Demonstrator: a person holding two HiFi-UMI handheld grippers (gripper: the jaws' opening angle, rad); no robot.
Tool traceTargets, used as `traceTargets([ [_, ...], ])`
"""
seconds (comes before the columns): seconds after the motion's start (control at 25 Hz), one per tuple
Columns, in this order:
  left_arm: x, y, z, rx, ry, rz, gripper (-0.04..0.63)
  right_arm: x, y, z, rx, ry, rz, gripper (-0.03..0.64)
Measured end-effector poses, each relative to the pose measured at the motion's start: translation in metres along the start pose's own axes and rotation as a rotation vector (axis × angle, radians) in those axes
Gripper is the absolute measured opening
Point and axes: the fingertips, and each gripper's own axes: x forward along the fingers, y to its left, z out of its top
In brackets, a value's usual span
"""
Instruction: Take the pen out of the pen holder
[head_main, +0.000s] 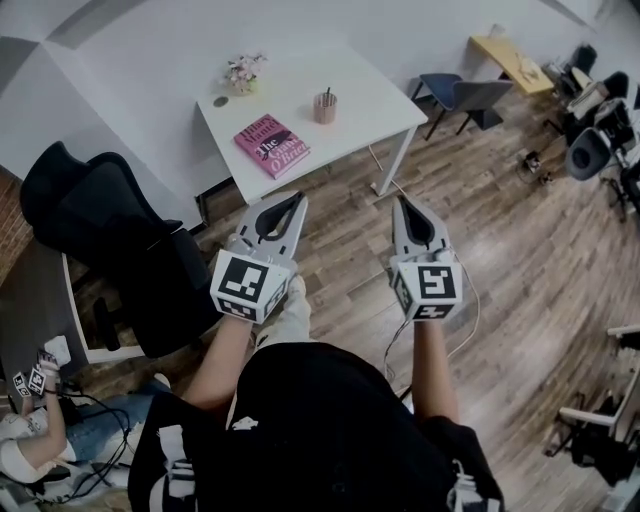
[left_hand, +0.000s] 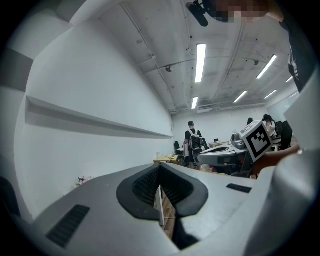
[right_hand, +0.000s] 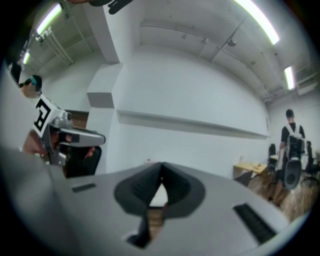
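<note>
Basically nothing done yet: pen (head_main: 327, 95) sits in its holder (head_main: 325, 109) on the table (head_main: 352, 70), at 12 o'clock & well apart from left gripper (head_main: 297, 198) & right gripper (head_main: 401, 201), both clenched w/ nothing held.

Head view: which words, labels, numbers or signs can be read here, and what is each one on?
"The": opening word of the white title on the pink book; the rest is too small to read with any certainty.
Left gripper and right gripper cubes: black-and-white marker squares only, no words.
Pen holder: no print can be made out.
</note>
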Motion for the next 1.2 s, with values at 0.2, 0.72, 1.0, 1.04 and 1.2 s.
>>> traceTargets([
  [0.2, 0.037, 0.036, -0.004, -0.004, 0.009, 0.000, 0.020, 0.049, -0.015, 0.001, 0.010, 0.006, -0.002, 0.032],
  [0.72, 0.119, 0.151, -0.010, -0.047, 0.025, -0.015, 0.020, 0.187, -0.028, 0.016, 0.006, 0.046, -0.017, 0.032],
  [1.0, 0.151, 0.198, -0.015, -0.055, 0.030, -0.048, 0.020, 0.240, -0.029, 0.021, 0.002, 0.064, -0.040, 0.032],
  [1.04, 0.155, 0.204, -0.017, -0.056, 0.030, -0.053, 0.020, 0.248, -0.029, 0.021, 0.004, 0.067, -0.045, 0.032],
  [1.2, 0.168, 0.223, -0.025, -0.068, 0.037, -0.074, 0.019, 0.269, -0.028, 0.017, 0.005, 0.084, -0.062, 0.032],
])
